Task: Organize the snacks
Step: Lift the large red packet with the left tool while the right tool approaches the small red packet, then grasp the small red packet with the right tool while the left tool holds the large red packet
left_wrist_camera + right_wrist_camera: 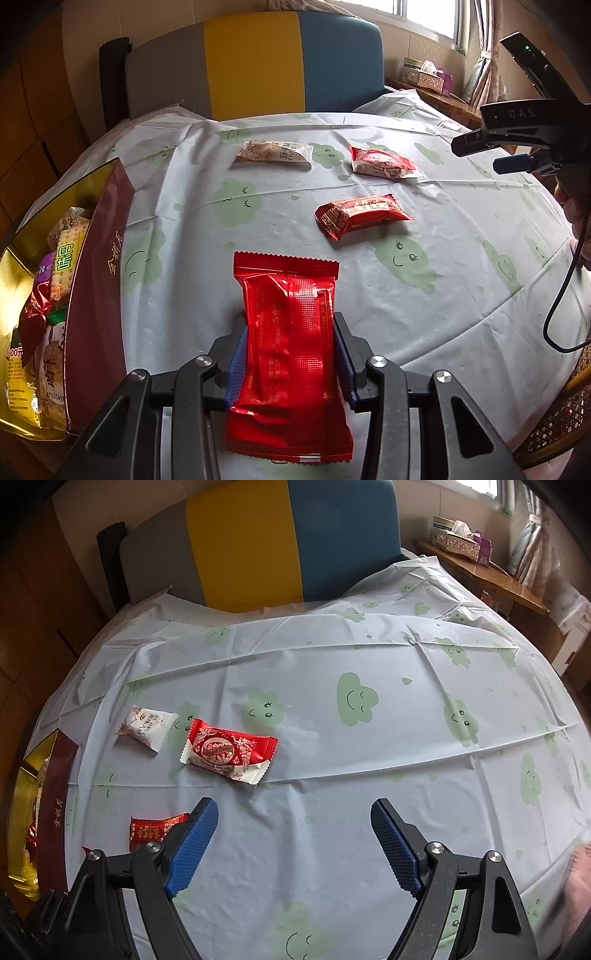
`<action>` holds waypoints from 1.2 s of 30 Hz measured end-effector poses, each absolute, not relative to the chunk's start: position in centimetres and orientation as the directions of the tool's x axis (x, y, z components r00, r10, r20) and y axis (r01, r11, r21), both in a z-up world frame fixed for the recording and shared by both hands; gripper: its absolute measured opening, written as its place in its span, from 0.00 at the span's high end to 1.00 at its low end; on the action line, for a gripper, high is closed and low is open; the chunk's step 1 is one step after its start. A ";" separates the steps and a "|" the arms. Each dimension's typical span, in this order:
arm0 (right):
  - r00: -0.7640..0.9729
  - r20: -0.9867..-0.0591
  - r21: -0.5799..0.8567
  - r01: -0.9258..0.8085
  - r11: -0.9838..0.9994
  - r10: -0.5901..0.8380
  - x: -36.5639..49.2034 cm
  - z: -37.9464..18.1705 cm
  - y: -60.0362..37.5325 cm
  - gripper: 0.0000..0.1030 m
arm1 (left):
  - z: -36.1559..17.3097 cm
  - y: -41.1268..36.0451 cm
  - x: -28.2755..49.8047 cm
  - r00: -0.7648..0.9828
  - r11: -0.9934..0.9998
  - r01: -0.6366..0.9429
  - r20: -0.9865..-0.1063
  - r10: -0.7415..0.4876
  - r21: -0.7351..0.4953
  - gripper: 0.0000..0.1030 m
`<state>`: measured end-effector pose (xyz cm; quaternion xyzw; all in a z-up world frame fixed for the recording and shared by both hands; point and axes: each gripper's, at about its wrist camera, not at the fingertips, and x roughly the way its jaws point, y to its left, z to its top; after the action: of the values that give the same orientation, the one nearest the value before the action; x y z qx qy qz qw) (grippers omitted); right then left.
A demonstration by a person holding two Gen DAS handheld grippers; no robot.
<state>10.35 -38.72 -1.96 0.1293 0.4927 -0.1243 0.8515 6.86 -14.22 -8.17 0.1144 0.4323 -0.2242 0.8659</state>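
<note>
The left gripper (pixel 290 354) was clamped on a red snack packet (pixel 288 354) above the cloud-print tablecloth (pixel 424 332), with the gold-lined snack box (pixel 99 295) at its nine o'clock. The right gripper (pixel 294 834) hung with fingers apart and nothing between them.

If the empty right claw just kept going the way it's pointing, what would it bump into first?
Most likely just the bare tablecloth. The right claw is open and tilted down at it, with no snack between its fingers. The red-and-white snack lies off to the left, though depth is hard to judge.
</note>
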 end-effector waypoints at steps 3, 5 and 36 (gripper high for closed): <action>0.473 -0.878 0.085 0.310 0.947 -0.076 10.6 -2.3 -38.0 0.17 | -8.2 -14.1 6.9 0.526 0.874 0.486 -0.798 -0.294 -0.002 0.59; 0.467 -0.881 0.075 0.289 0.954 -0.072 10.7 -2.6 -37.5 0.17 | -8.2 -14.1 6.9 0.526 0.874 0.487 -0.796 -0.298 -0.006 0.59; 0.400 -0.914 -0.044 -0.259 0.965 0.066 12.4 -3.9 -28.5 0.17 | -8.2 -13.1 7.1 0.512 0.860 0.506 -0.778 -0.363 -0.068 0.59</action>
<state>12.40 -28.53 -3.87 -0.0895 0.5391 0.0975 0.8318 7.08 -13.15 -8.25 0.0843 0.4251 -0.2510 0.8655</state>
